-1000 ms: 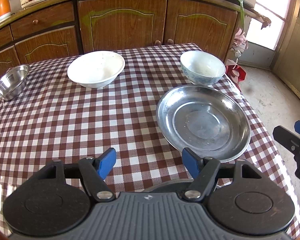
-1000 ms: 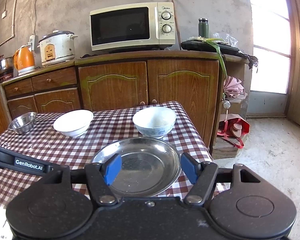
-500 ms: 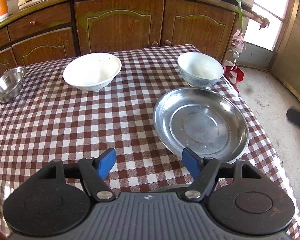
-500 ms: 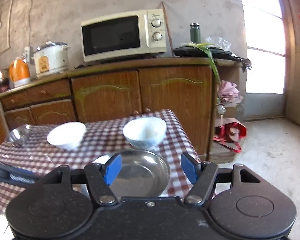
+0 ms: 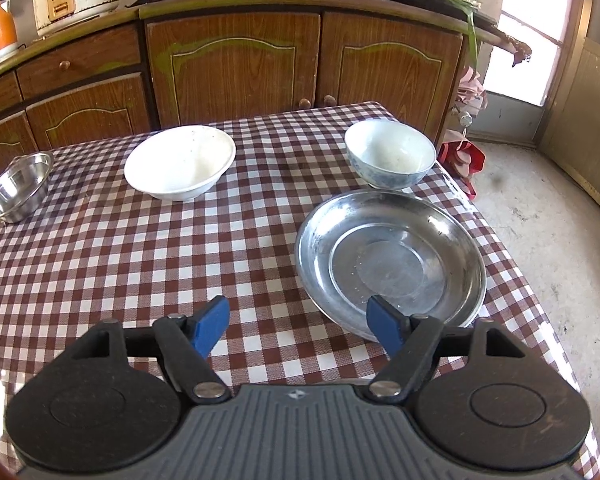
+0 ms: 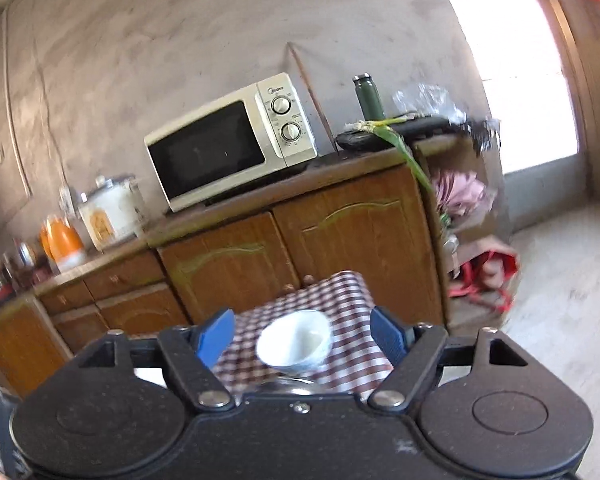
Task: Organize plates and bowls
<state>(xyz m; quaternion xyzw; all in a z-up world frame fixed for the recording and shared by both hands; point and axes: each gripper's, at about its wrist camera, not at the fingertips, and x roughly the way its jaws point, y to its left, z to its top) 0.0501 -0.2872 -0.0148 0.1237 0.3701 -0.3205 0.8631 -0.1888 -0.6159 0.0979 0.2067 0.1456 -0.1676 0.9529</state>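
Four dishes sit on the checked surface (image 5: 140, 264) around the steel plate (image 5: 388, 260): blue bowl (image 5: 390, 158) just behind it, white bowl (image 5: 180, 162) and steel bowl (image 5: 16, 186) well left. Left claw (image 5: 298, 326) — wide, empty, over the plate's near rim. Right claw (image 6: 302, 336) — just been widening, empty, blurred, above the surface.

Daylight glares from the doorway (image 6: 512, 64); right view motion-blurred, edges fisheye-warped.
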